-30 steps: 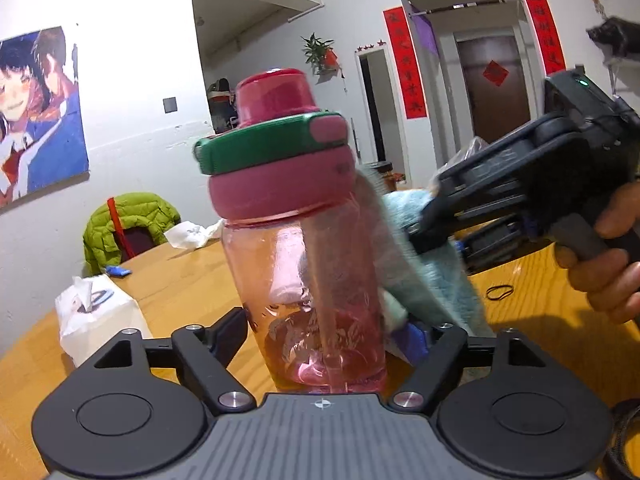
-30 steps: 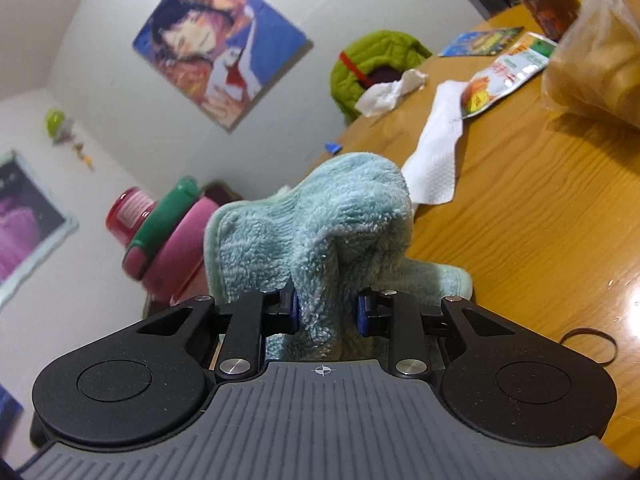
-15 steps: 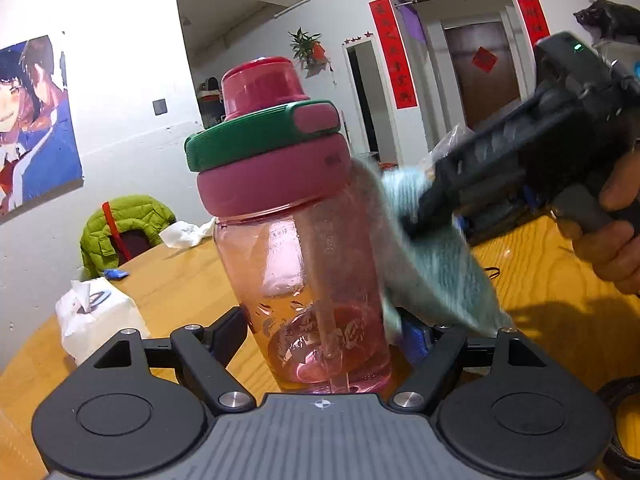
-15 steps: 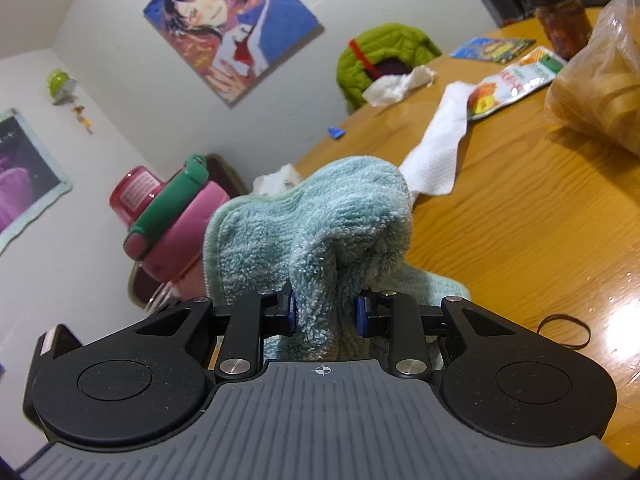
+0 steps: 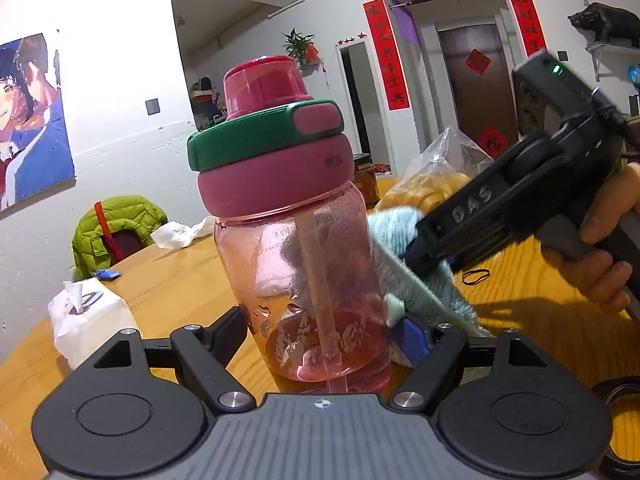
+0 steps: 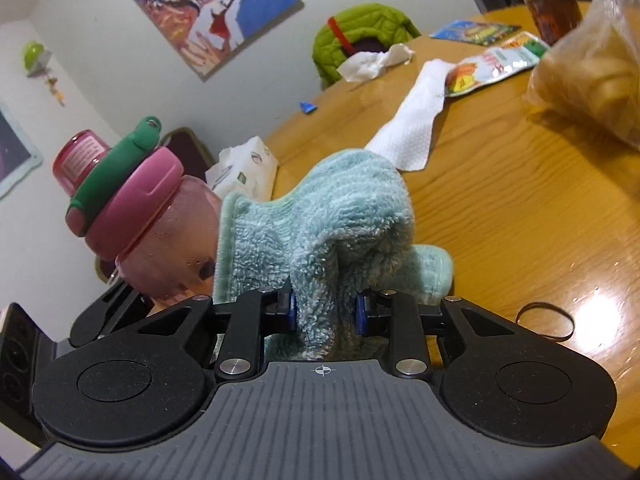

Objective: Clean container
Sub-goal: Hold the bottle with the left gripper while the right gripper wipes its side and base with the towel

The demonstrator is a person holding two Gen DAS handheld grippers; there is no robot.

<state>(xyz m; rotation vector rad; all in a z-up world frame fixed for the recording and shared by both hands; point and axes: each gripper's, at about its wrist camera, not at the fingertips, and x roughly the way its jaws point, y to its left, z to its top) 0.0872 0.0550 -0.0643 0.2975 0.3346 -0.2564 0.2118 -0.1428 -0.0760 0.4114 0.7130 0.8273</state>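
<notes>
A clear pink bottle [image 5: 304,264] with a pink and green lid and an inner straw stands upright between the fingers of my left gripper [image 5: 320,340], which is shut on its base. The same bottle [image 6: 160,236] leans at the left of the right wrist view. My right gripper [image 6: 325,308] is shut on a bunched teal towel [image 6: 340,232]. That towel [image 5: 416,280] presses against the bottle's right side, with the right gripper's body [image 5: 500,208] and a hand behind it.
On the wooden table [image 6: 520,208] lie a tissue pack [image 5: 84,320], a white paper towel [image 6: 416,120], snack packets [image 6: 492,64], a jar [image 6: 552,0], a plastic bag of food [image 6: 592,76] and a black rubber band [image 6: 544,322]. A green jacket [image 5: 116,224] hangs on a chair.
The bottle has tipped from leaning to more upright and moved a bit right in the left view. The towel and right gripper have slid down its right side towards the base.
</notes>
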